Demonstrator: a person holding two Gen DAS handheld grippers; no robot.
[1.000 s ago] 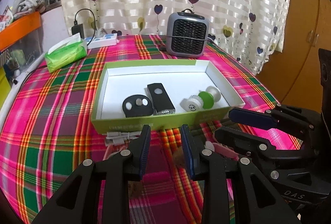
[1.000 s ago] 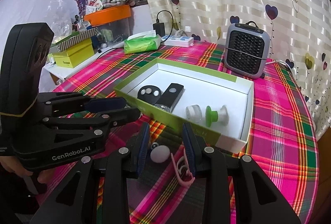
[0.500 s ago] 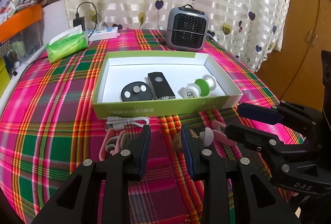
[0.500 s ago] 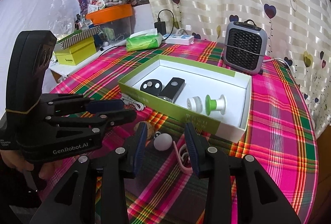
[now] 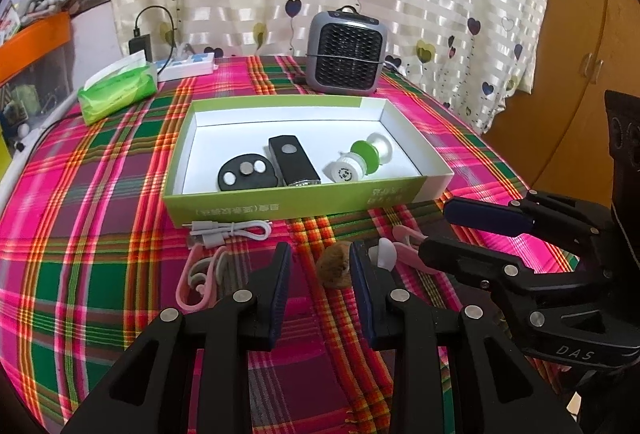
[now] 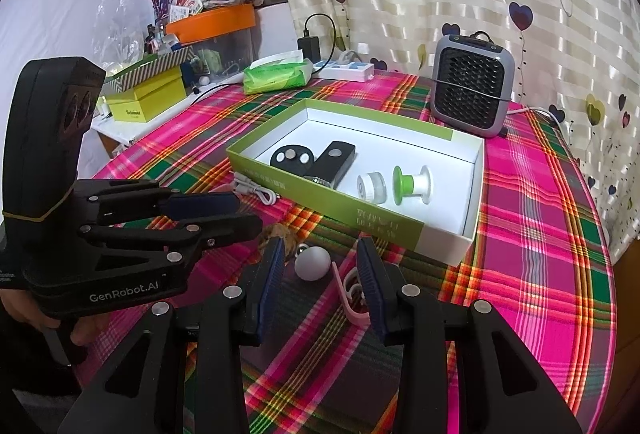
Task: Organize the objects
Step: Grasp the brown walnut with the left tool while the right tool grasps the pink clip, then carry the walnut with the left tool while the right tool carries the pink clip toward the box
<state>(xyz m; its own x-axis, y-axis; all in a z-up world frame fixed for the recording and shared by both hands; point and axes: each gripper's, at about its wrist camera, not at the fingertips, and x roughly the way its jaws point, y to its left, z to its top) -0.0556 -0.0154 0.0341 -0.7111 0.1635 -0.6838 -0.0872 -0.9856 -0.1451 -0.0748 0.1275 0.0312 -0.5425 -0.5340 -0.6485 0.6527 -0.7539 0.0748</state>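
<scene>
A green box (image 5: 280, 207) (image 6: 472, 193) with a white inside holds a round black remote (image 5: 246, 175), a black stick remote (image 5: 294, 161) and a green-and-white spool (image 5: 358, 161). In front of it on the plaid cloth lie a white cable (image 5: 228, 230), pink ear hooks (image 5: 200, 278), a brown fuzzy ball (image 5: 336, 266), a white ball (image 6: 313, 262) and a pink hook (image 6: 352, 294). My left gripper (image 5: 320, 274) is open and empty above the cloth by the brown ball. My right gripper (image 6: 320, 274) is open and empty, with the white ball between its fingers.
A grey fan heater (image 5: 346, 51) stands behind the box. A green tissue pack (image 5: 116, 89) and a white power strip (image 5: 188, 67) lie at the back left. Yellow boxes (image 6: 148, 99) and an orange-lidded bin (image 6: 212, 29) sit off the table's left.
Both grippers have drawn back from the box, so the loose items in front of it now show more fully. Both stay open and empty.
</scene>
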